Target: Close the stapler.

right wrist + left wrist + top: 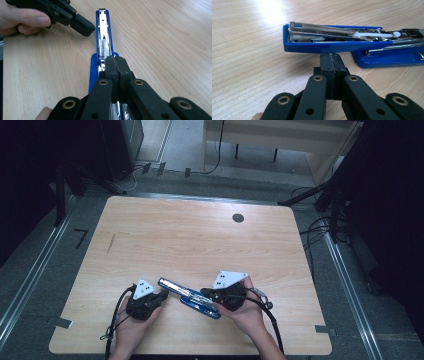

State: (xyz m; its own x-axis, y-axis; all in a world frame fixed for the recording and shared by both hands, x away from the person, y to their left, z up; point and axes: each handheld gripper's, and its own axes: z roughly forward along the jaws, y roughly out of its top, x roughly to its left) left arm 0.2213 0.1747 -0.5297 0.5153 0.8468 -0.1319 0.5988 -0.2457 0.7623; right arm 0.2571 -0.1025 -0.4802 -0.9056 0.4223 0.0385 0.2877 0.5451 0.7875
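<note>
Light wood table [190, 235] w/ rounded corners fills mid frame in high view, grey floor & cables around it, small dark disc [238, 218] near its upper right. Blue stapler [190, 298] lies at lower centre of table, flipped open: top arm w/ metal staple channel stretches to upper left, base to lower right. Left gripper [162, 296] at lower left, jaws pressed together w/ nothing between; in left gripper view its tips [332, 58] sit right at the blue side of the open arm. Right gripper [206, 294] at lower centre-right, jaws also closed tight & empty; in right gripper view tips [115, 62] rest over stapler's hinge end
</note>
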